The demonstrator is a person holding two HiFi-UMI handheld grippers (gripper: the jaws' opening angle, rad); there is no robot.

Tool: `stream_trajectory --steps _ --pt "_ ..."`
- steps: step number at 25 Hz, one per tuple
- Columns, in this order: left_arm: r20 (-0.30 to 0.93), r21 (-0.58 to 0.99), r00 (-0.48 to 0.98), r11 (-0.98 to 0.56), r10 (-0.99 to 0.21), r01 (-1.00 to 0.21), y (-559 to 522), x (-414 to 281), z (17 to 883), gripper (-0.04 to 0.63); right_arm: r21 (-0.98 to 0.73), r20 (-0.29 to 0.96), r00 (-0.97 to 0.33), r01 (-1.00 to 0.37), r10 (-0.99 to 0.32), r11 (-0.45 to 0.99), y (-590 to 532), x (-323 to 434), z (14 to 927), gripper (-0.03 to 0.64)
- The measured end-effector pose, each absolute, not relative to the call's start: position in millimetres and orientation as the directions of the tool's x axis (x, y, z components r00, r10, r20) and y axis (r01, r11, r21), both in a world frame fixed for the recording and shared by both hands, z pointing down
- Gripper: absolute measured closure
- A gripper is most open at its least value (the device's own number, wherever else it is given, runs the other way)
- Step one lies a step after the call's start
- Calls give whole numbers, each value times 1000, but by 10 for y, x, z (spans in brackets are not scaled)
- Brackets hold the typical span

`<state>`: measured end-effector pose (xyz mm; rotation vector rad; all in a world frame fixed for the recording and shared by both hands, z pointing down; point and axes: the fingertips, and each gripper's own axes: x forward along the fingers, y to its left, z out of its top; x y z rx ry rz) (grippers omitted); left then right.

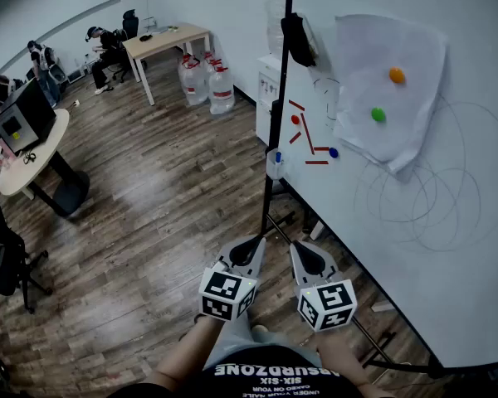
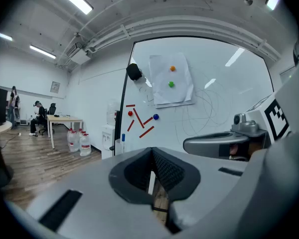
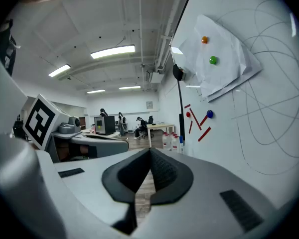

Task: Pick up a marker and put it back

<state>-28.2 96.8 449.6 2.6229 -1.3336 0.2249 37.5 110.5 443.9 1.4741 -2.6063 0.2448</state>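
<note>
A marker with a blue cap [image 1: 277,159] stands upright in a small holder at the left edge of the whiteboard [image 1: 448,247], below the red strips and the blue magnet [image 1: 334,152]. It also shows as the blue-capped marker [image 2: 123,142] in the left gripper view and, small, as the marker [image 3: 181,142] in the right gripper view. My left gripper [image 1: 256,245] and right gripper [image 1: 300,249] hang side by side over the wooden floor, well short of the marker. Both are shut, pads touching, with nothing between them.
A paper sheet [image 1: 390,81] with orange and green magnets hangs on the board, and a black eraser [image 1: 297,40] sits on the board's dark pole [image 1: 275,114]. Water bottles [image 1: 207,81], a desk [image 1: 166,40], a round table [image 1: 33,152] and seated people lie far left.
</note>
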Motion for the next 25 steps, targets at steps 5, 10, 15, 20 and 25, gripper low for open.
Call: stream_trajectory --steps 5,10,15,20,25 --pt "214 136 582 -566 -785 -813 1022 -228 4431 588 -83 187 -512 -858 -838 506 1179 448 4379 618" --pt "232 129 566 -551 -791 -824 966 -226 4453 588 -87 177 -522 -853 -834 515 1163 453 4388 618" --pt "227 121 566 -554 -793 -824 845 -184 4429 588 -91 169 -520 -854 -837 512 1049 473 4414 618" --pt "224 112 568 -558 -792 -822 661 -133 4387 588 -104 175 -511 -859 -841 501 903 529 4442 618" --pt "181 117 581 -569 -793 -814 436 -98 4210 588 -105 184 -506 -862 -842 495 697 564 4448 618"
